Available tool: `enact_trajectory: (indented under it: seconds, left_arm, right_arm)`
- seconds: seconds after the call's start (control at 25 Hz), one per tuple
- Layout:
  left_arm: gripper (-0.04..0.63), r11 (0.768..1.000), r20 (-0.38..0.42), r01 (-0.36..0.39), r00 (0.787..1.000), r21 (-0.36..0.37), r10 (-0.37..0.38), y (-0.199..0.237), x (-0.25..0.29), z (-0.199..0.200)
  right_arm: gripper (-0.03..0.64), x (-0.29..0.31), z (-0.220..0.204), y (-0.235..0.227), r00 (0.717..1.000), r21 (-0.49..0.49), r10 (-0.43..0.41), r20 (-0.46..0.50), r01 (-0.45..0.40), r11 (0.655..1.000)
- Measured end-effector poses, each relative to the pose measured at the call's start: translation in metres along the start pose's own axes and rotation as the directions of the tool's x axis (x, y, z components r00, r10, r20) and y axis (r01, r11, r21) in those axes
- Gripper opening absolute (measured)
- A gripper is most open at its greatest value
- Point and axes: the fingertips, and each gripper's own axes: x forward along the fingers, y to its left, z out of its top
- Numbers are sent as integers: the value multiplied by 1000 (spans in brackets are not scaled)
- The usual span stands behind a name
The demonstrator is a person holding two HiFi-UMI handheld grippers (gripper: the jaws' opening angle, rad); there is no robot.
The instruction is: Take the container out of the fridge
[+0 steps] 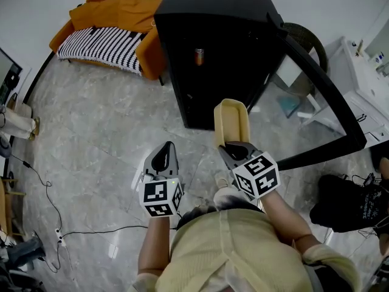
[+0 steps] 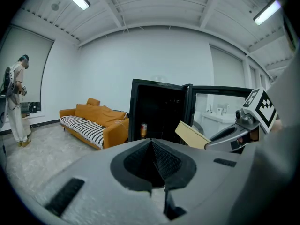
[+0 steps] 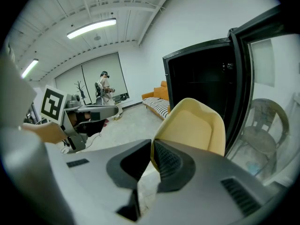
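Note:
The cream plastic container hangs outside the black fridge, just before its dark opening. My right gripper is shut on the container's near rim, and in the right gripper view the thin rim sits pinched between the pads while the container stretches away ahead. Left of it and lower, my left gripper is shut with nothing in it. From the left gripper view the container shows to the right with the right gripper behind it. An orange can stands inside the fridge.
The fridge's glass door swings wide open to the right. An orange sofa with a striped blanket is at the back left. White furniture and a black bag are at the right. Cables trail on the floor. A person stands far off.

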Motion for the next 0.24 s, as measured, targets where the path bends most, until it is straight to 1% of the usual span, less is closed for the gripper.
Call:
enact_trajectory:
  seconds: [0.24]
  left_arm:
    - [23,1000,-9,18,1000,7,-18,-3,5,-1]
  right_arm:
    - [41,2,-2,1,1000,12,-4,10,4,1000]
